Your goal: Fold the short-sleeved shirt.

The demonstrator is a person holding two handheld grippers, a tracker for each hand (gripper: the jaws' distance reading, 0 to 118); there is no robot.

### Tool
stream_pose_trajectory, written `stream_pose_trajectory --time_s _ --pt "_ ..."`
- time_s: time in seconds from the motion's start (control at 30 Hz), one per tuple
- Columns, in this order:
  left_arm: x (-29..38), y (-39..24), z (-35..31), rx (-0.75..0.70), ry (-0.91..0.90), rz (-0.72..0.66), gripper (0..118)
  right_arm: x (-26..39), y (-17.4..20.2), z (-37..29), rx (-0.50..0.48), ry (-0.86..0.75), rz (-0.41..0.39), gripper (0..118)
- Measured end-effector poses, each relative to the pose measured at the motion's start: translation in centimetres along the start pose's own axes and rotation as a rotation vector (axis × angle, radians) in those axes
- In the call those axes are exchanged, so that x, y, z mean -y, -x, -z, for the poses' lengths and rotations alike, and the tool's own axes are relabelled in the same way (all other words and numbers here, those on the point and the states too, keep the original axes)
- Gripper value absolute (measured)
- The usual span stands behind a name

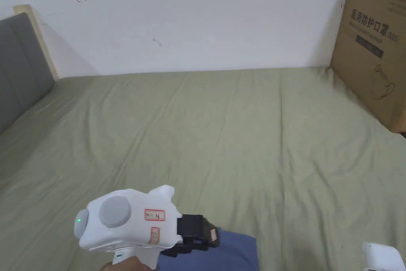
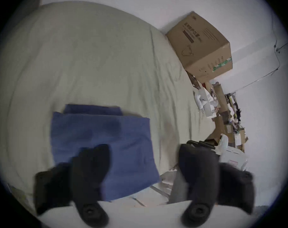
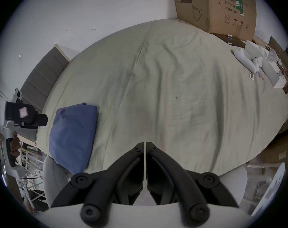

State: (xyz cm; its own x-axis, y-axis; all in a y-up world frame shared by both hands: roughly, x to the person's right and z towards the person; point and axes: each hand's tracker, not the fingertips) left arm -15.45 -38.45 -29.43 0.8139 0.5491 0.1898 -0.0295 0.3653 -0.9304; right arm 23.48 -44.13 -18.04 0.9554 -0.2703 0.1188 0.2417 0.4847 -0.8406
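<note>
the left tongs point(image 2: 143, 164) hang spread wide above the near edge of the bed, holding nothing; one black jaw sits over the shirt and the other over the gap beside it. in the head view the left tongs point(image 1: 198, 238) point toward the shirt from the lower left, with a hand just under the white body. the right tongs point(image 3: 144, 151) are pressed together with only a thin slit between the jaws, empty, aimed across bare sheet.

the blue shirt point(image 2: 100, 142) lies already folded into a compact rectangle at the near edge of the bed point(image 2: 90, 58), one corner reaching over the edge. a narrower folded layer peeks out along its far side. from the right gripper view the shirt point(image 3: 72, 132) sits well to the left of the right tongs.

it looks like light, soft cloth that will sag and open if lifted by one corner. the safest hold seems to be on a folded edge, pinching all layers together.

a cardboard box point(image 1: 372, 45) stands at the far right corner against the white wall.
</note>
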Motion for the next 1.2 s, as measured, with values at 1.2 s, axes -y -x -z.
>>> stream_pose_trajectory --time_s 1.2 --pt "1.9 1.4 2.7 0.159 0.015 0.032 4 -3.8 6.5 -0.7 -0.166 -0.031 -0.073 1"
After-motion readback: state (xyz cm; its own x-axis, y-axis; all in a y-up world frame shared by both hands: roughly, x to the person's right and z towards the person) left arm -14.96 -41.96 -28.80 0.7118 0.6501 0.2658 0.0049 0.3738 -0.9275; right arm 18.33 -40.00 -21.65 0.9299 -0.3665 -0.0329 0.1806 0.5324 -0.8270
